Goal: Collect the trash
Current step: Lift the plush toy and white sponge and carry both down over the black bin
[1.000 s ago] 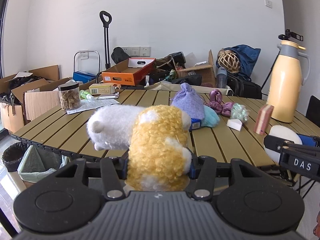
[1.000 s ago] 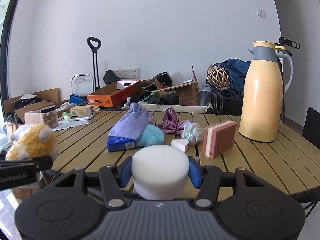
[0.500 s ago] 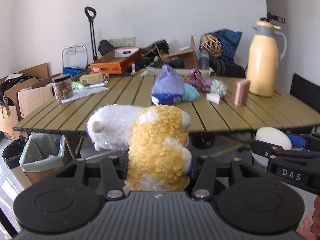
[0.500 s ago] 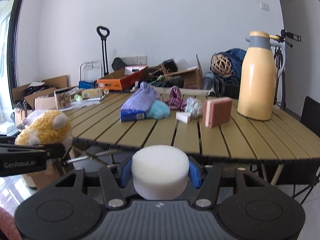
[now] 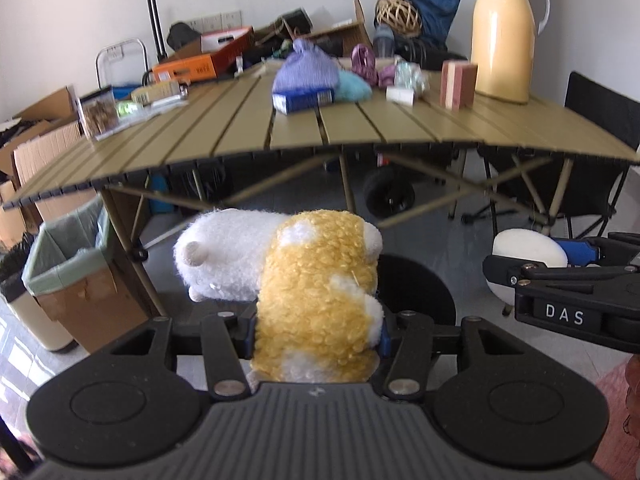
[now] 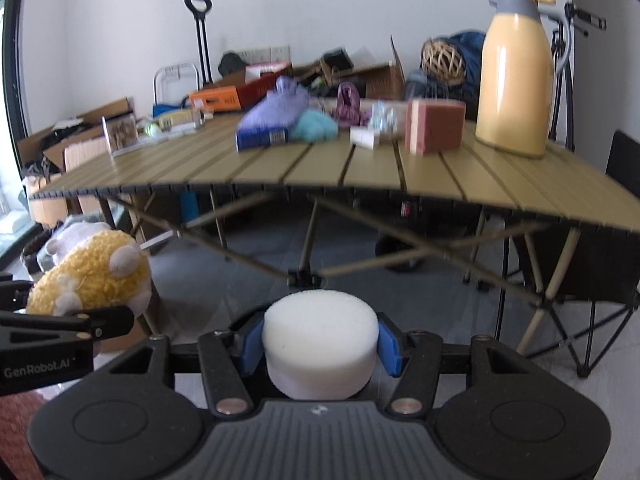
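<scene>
Clearly the carrying step is in hand: both grippers are loaded and held out in front of the near edge of the table [image 5: 224, 132], below its top. The left gripper [image 5: 318, 330] has its fingers closed partway on a yellow-and-white plush toy [image 5: 316, 292], the blue pads pressing into its woolly body while the white head sticks out to the left. The right gripper [image 6: 320, 344] has its fingers clamped on either side of a round white foam puck [image 6: 320, 344], which sits squarely between the pads. A cardboard bin [image 5: 72, 272] lined with a pale green bag stands on the floor at the left, beside the table leg and well apart from both loads. As I judge it, the next move calls for swinging each load left over that bin's open mouth, then parting the fingers so the piece drops inside the liner rather than on the rim.
</scene>
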`<action>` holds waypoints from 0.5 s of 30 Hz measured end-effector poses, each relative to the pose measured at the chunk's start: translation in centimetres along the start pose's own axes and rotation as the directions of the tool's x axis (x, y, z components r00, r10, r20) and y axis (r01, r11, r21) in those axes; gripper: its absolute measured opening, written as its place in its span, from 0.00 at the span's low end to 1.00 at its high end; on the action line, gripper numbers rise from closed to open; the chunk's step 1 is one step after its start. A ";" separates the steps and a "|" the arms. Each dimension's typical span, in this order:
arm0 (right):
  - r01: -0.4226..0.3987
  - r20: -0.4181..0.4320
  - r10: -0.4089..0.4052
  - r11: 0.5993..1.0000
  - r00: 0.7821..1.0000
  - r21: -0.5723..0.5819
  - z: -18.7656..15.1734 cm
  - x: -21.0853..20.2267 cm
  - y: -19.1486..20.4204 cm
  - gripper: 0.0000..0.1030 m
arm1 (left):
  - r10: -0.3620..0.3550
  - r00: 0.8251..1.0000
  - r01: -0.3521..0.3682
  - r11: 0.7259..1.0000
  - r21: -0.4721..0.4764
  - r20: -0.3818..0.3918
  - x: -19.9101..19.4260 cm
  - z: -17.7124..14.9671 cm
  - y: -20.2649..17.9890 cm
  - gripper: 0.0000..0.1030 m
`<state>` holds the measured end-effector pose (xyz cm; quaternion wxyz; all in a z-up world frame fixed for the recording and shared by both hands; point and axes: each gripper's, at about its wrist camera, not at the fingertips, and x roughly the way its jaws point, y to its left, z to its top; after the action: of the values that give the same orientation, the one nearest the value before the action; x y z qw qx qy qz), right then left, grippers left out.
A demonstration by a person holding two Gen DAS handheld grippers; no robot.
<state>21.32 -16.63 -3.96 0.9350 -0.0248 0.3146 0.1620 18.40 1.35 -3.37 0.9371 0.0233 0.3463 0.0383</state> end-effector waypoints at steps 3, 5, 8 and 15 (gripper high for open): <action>0.003 -0.040 -0.003 1.000 0.999 0.002 -0.9 0.9 -0.1 0.54 | -0.001 0.999 0.001 1.000 -0.003 -0.036 0.8 -0.7 0.1 0.50; 0.006 -0.064 -0.006 1.000 0.998 0.005 -1.5 1.4 -0.2 0.54 | -0.002 0.998 0.001 1.000 -0.005 -0.058 1.3 -1.3 0.1 0.50; 0.009 -0.096 -0.008 1.000 0.995 0.015 -2.2 2.0 -0.5 0.54 | -0.001 0.996 0.000 1.000 -0.010 -0.093 2.2 -2.0 0.1 0.50; 0.029 -0.179 -0.024 0.999 0.984 0.023 -3.8 3.8 -0.9 0.54 | 0.007 0.985 -0.013 0.999 -0.031 -0.170 4.6 -3.2 0.7 0.50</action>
<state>22.21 -16.93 -9.32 0.9052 -0.0318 0.3990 0.1427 19.76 2.54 -8.69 0.9042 0.0066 0.4240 0.0504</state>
